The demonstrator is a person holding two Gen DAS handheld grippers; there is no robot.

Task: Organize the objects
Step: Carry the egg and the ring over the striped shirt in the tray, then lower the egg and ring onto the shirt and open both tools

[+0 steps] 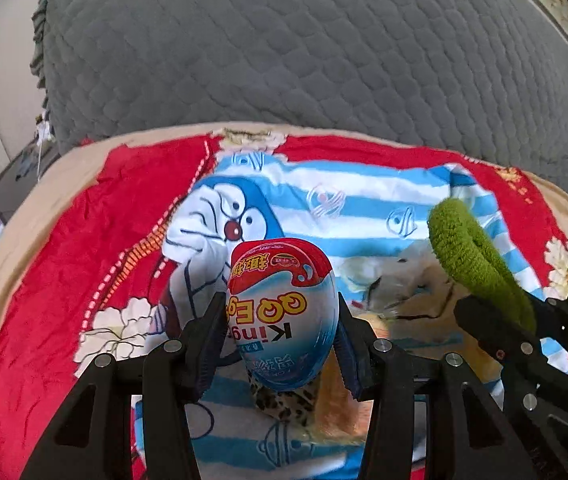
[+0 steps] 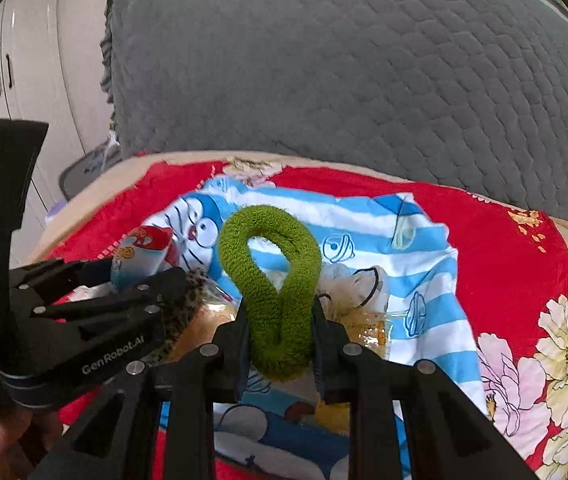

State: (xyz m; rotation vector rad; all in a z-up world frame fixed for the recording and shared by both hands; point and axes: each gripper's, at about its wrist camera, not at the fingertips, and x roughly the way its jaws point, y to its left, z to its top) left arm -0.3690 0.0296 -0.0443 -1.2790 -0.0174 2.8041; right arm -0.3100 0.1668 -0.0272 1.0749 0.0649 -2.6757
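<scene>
Now the left gripper point(image 1: 282, 320) squeezes a smooth, light toy egg point(image 1: 282, 312) round its fat middle, where it should slip least, while the right gripper point(image 2: 280, 332) pinches a soft green hair band point(image 2: 270, 280), both above the cartoon cloth point(image 2: 364, 216).

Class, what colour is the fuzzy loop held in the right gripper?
Green; the fuzzy loop shows best in the right wrist view.
</scene>
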